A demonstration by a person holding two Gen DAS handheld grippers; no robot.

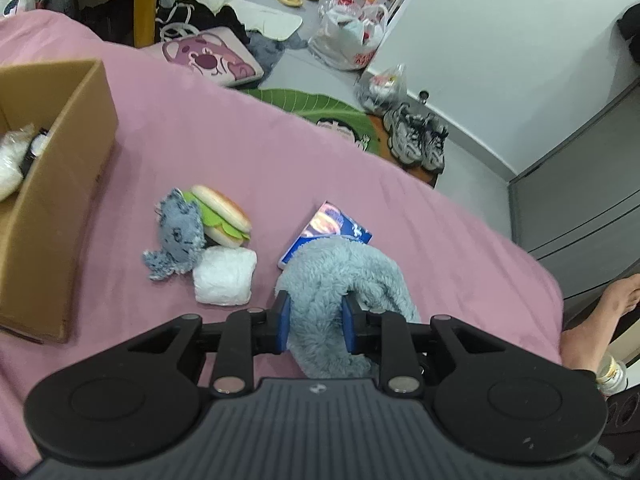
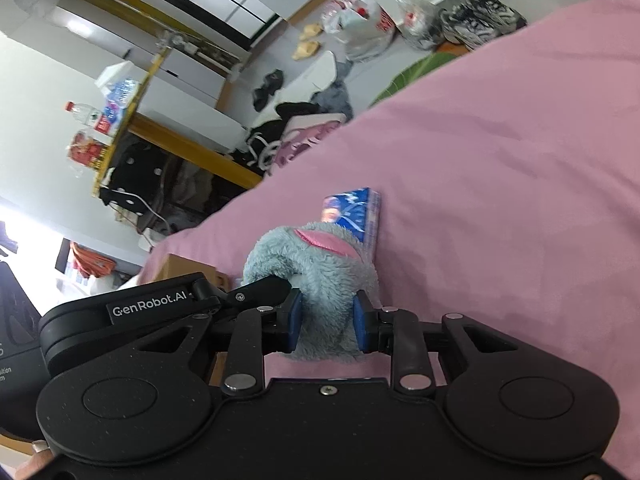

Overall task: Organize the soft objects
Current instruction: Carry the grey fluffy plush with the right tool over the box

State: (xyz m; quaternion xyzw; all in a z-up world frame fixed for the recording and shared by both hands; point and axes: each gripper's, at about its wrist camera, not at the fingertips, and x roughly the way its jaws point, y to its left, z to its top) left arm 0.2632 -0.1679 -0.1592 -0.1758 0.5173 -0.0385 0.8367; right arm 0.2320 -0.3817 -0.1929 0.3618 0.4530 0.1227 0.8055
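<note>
A fluffy grey-blue plush with a pink patch lies on the pink bed, and both grippers pinch it. My left gripper is shut on one end of it. My right gripper is shut on another part, with the left gripper's black body just beside it. Under the plush's far side lies a blue tissue pack. To the left sit a grey knitted toy, a burger toy and a white soft bundle. A cardboard box stands at the far left with white soft items inside.
The bed's edge drops to a floor with a green mat, sneakers, plastic bags and a pink cushion. A person's bare foot shows at the right. A grey cabinet stands beside the bed.
</note>
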